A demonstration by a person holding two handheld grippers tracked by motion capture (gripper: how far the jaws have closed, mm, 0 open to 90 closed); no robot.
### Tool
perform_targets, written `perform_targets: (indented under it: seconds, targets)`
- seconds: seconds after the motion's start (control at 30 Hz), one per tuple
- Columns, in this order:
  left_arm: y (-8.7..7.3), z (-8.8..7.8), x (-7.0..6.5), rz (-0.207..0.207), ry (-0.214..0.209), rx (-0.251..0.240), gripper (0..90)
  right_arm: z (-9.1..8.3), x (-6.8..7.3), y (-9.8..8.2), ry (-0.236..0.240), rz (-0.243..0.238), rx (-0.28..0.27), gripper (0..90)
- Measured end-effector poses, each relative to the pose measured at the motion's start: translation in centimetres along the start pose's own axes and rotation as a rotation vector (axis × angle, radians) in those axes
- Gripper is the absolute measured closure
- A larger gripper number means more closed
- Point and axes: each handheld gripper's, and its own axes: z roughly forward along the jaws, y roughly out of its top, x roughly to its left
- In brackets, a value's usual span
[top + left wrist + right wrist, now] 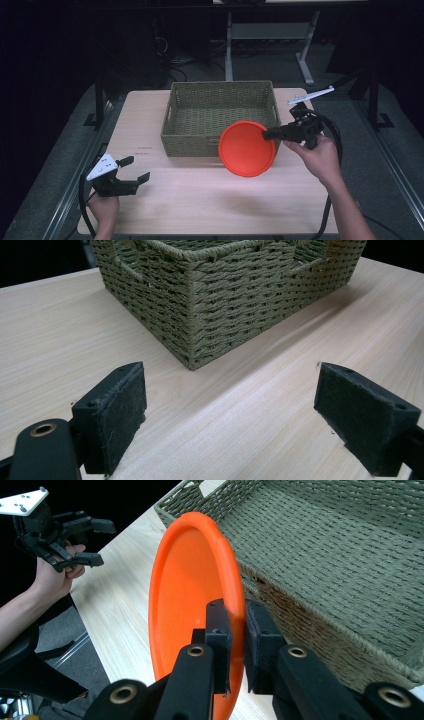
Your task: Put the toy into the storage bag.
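Now orange plate (247, 148) tilted on edge by basket (220, 117), R gripper (270, 134) jaws clamped on rim.

black two-jaw grippers (131, 169) with brass rivets, felt pads, grey plate

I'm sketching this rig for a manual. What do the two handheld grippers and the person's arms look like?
Both are black two-jaw tools with dark felt-like pads and brass-coloured rivets. The left gripper carries a pale three-cornered plate with small dots; the right gripper has one too. A thick black cable trails from each. The person's forearms are bare, with no sleeves in view.
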Motion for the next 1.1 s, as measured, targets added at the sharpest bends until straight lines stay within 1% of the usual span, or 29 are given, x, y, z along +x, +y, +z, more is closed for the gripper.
perform_targets:
  seconds: [0.13, 0.33, 0.5, 0.8, 1.1]
  targets:
    - [0.0, 0.0, 0.0, 0.0, 0.002, 0.0, 12.7, -0.2, 0.1, 0.5, -0.009, -0.004, 0.005, 82.0]
    - [0.0, 0.0, 0.0, 0.0, 0.001, -0.002, 12.6, -0.5, 0.2, 1.4, -0.021, -0.007, -0.002, 82.0]
    - [0.0, 0.0, 0.0, 0.0, 0.001, -0.002, 12.6, -0.6, 0.3, 2.0, -0.022, -0.007, -0.002, 82.0]
    - [0.0, 0.0, 0.0, -0.001, 0.0, -0.001, 12.7, -0.7, 0.4, 3.0, -0.036, -0.01, 0.0, 81.9]
    - [0.0, -0.1, 0.0, 0.001, 0.002, -0.002, 12.6, -0.6, 0.7, 4.5, -0.044, -0.021, 0.0, 82.0]
